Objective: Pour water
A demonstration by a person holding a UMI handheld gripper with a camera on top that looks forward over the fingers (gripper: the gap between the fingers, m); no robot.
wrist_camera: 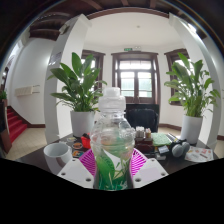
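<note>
- gripper (113, 168) fingers clamped on clear water bottle (112, 140); bottle upright between the pink pads
- white mug (57, 153) left, on table (35, 160)

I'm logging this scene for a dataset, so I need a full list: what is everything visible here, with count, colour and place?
water bottle: one, clear with a white cap and green label, upright between the fingers.
cup: one, white, on the table beside the bottle.
table: one, dark, under the bottle and cup.
small items: several, mixed colours, on the table beyond the bottle; too small to name.
potted plants: two, green in white pots, either side of the door.
door: one, dark wood with glass, in the far white wall.
gripper: one, with magenta pads, fingers closed against the bottle's sides.
</note>
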